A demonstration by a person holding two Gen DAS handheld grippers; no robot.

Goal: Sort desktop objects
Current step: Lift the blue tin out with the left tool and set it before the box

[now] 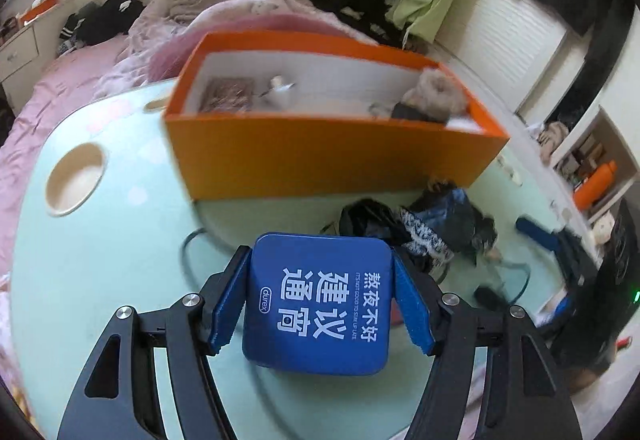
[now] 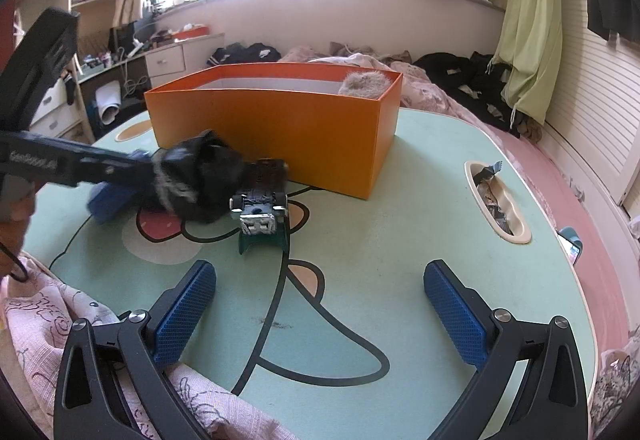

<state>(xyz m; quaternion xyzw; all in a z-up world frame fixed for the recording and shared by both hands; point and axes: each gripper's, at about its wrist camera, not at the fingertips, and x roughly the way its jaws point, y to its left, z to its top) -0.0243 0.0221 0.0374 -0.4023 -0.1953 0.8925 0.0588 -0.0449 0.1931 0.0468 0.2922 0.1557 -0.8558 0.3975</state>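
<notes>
My left gripper (image 1: pixel 320 280) is shut on a blue square tin (image 1: pixel 318 304) with white Chinese lettering, held above the green table (image 1: pixel 100 260). In front of it stands an open orange box (image 1: pixel 320 156) holding a furry grey item (image 1: pixel 436 92) and small things. In the right wrist view my right gripper (image 2: pixel 320 280) is open and empty over the table (image 2: pixel 400 260). The orange box (image 2: pixel 280 120) stands ahead, with a dark cloth bundle (image 2: pixel 204 176) and a small toy car (image 2: pixel 260 208) in front of it. The left gripper's arm (image 2: pixel 60 160) reaches in from the left.
The table has a round cup recess (image 1: pixel 76 178) and an oval recess (image 2: pixel 498 202) holding wrappers. A dark bundle (image 1: pixel 432 224) and a blue item (image 1: pixel 536 232) lie on the table. A bed with pink bedding (image 1: pixel 80 72) and clothes lies behind. Pink cloth (image 2: pixel 48 320) sits at the near edge.
</notes>
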